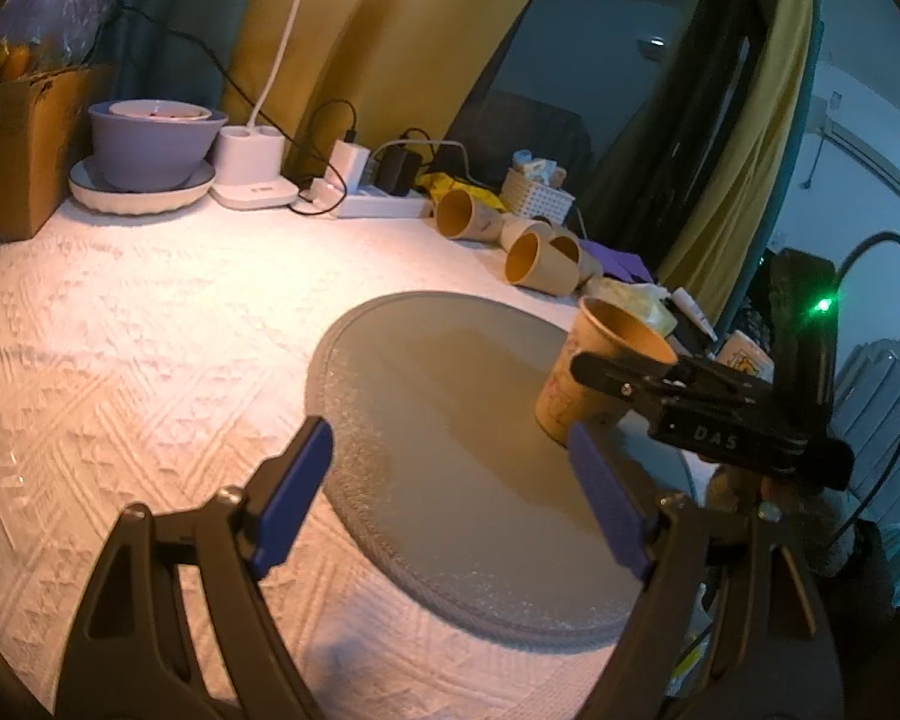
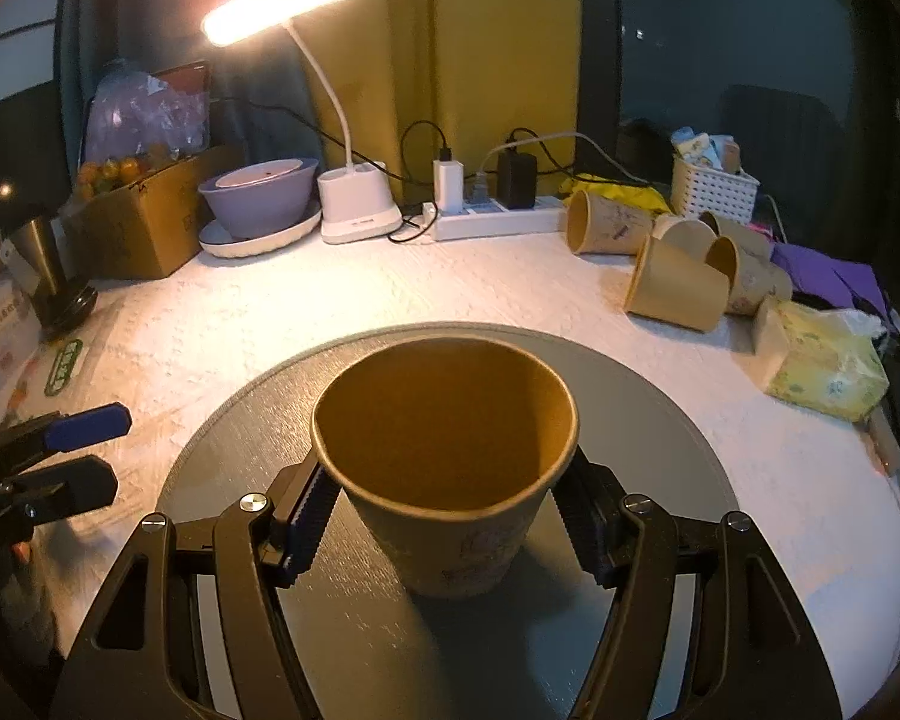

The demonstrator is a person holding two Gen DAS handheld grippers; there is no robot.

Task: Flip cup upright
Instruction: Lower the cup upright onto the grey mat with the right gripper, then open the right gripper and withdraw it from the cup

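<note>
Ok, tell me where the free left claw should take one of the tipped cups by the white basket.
Take the nearest tipped cup across its side wall, coming from above: it lies on its side with its mouth facing left. The left claw is open.

Left wrist view: low over the table's left side, facing right-forward across the round mat (image 1: 450, 420). Right wrist view: close above the mat (image 2: 660, 420), facing the far wall. Both share mat, desk lamp (image 1: 252, 168) (image 2: 360, 204), and paper cup (image 1: 600, 372) (image 2: 444, 450).
</note>
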